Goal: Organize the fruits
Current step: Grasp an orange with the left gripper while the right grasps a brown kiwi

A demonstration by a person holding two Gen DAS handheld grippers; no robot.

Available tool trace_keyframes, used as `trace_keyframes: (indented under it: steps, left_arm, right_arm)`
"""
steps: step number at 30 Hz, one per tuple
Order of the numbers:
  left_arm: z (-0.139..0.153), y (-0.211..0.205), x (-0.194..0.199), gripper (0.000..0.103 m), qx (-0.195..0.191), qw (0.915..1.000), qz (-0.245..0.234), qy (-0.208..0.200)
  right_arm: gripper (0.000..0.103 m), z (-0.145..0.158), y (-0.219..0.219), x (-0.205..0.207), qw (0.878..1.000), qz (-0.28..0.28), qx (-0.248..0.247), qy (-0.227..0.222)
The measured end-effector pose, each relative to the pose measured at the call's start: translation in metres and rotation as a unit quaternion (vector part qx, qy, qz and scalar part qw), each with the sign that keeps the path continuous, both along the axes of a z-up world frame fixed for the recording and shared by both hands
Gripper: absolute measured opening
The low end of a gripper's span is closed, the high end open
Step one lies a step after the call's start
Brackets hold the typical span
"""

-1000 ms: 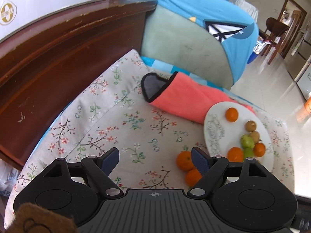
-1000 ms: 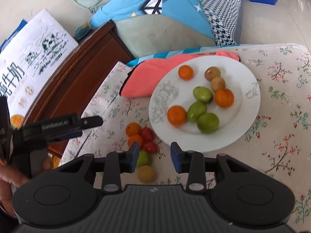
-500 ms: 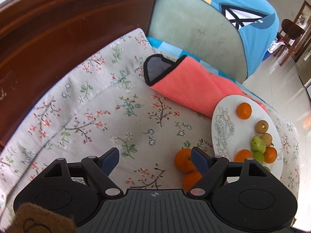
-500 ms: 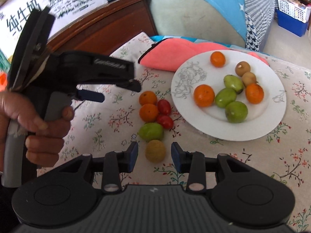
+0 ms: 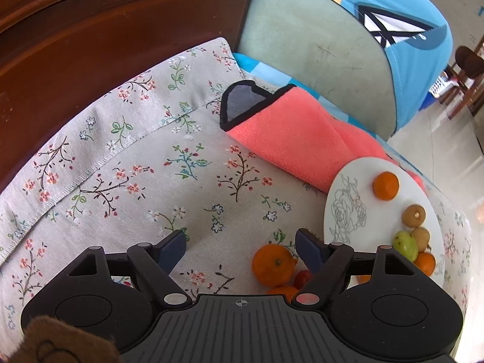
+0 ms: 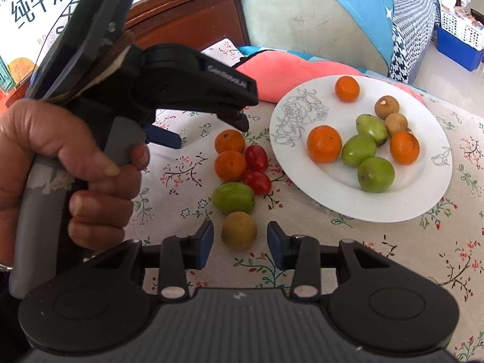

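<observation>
A white plate (image 6: 423, 199) holds several oranges, green fruits and brown fruits; it also shows in the left wrist view (image 5: 341, 211). Loose on the floral cloth lie two oranges (image 6: 230, 141), two red cherry tomatoes (image 6: 256, 158), a green fruit (image 6: 233, 197) and a brown fruit (image 6: 239, 234). My right gripper (image 6: 240, 240) is open, its fingertips either side of the brown fruit. My left gripper (image 5: 240, 248) is open above the cloth, with an orange (image 5: 273, 264) just inside its right finger; in the right wrist view its fingers (image 6: 240, 121) hang over the loose oranges.
A pink towel (image 5: 302, 148) lies behind the plate. A dark wooden headboard (image 5: 106, 36) borders the far left. A blue and grey cushion (image 5: 332, 30) stands behind. A milk carton (image 6: 39, 0) is at the far left.
My left gripper has come lower and closer over the loose oranges. My right gripper has moved forward so the brown fruit now sits between its fingertips.
</observation>
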State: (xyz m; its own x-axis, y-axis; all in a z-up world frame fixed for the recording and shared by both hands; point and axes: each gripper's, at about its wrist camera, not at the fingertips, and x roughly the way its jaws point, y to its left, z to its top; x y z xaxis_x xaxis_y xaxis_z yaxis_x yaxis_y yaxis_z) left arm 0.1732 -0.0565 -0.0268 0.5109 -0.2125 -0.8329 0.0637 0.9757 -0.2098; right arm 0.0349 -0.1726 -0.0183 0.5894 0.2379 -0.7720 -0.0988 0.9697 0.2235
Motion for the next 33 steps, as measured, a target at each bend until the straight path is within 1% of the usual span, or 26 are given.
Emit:
trace_keyframes:
  steps: [3, 5, 7, 9, 11, 12, 14, 15, 17, 18, 19, 22, 25, 31, 33]
  left_arm:
    - [-0.001, -0.005, -0.001, 0.074, 0.003, 1.0, -0.001, -0.002]
    - [-0.002, -0.006, 0.0, 0.069, 0.006, 1.0, -0.003, -0.002]
    - [-0.002, -0.006, 0.001, 0.069, 0.006, 1.0, -0.004, 0.0]
    - [-0.002, -0.006, 0.001, 0.065, 0.009, 0.9999, -0.01, 0.002]
    - [-0.002, -0.008, 0.0, 0.057, 0.012, 0.9997, -0.02, 0.001]
    - [-0.002, -0.009, 0.0, 0.054, 0.011, 0.9996, -0.027, 0.001]
    - [-0.002, -0.011, -0.001, 0.044, 0.007, 0.9992, -0.038, 0.001]
    - [-0.002, -0.011, -0.001, 0.041, 0.006, 0.999, -0.044, -0.001]
    - [-0.002, -0.011, -0.001, 0.029, -0.002, 0.9985, -0.054, 0.002]
    - [-0.002, -0.01, -0.001, 0.027, -0.009, 0.9984, -0.055, 0.006]
    - [-0.002, -0.008, -0.002, 0.027, -0.012, 0.9984, -0.054, 0.007]
    - [-0.002, -0.004, -0.002, 0.026, -0.011, 0.9984, -0.055, 0.006]
    - [0.0, 0.001, -0.002, 0.026, -0.011, 0.9985, -0.054, 0.006]
    - [0.003, 0.01, -0.005, 0.026, 0.0, 0.9984, -0.056, 0.003]
    - [0.005, 0.011, -0.008, 0.026, 0.004, 0.998, -0.063, 0.0]
  right_arm:
    - [0.04, -0.003, 0.0, 0.001, 1.0, -0.004, -0.012, 0.001]
    - [0.04, -0.004, -0.001, 0.001, 1.0, -0.005, -0.006, 0.003]
    - [0.04, -0.004, -0.001, 0.001, 1.0, -0.003, -0.006, 0.002]
    - [0.04, -0.004, -0.001, 0.001, 1.0, 0.003, -0.008, 0.002]
    - [0.04, -0.005, -0.001, 0.002, 1.0, 0.006, -0.007, 0.002]
    - [0.04, -0.006, -0.001, 0.003, 1.0, 0.007, -0.007, 0.001]
    - [0.038, -0.006, 0.0, 0.003, 1.0, 0.012, -0.011, -0.002]
    - [0.038, -0.007, 0.0, 0.003, 1.0, 0.014, -0.011, -0.004]
    - [0.031, -0.008, 0.0, 0.004, 1.0, 0.017, -0.011, -0.008]
    - [0.029, -0.009, 0.0, 0.004, 1.0, 0.02, -0.009, -0.009]
    - [0.027, -0.009, 0.001, 0.004, 1.0, 0.022, -0.008, -0.01]
    - [0.027, -0.009, 0.001, 0.004, 1.0, 0.022, -0.008, -0.011]
    - [0.027, -0.008, -0.005, 0.005, 1.0, 0.012, 0.006, -0.006]
    - [0.027, -0.007, -0.014, 0.005, 1.0, -0.011, 0.005, -0.004]
    - [0.027, -0.006, -0.018, 0.006, 1.0, -0.024, 0.016, -0.001]
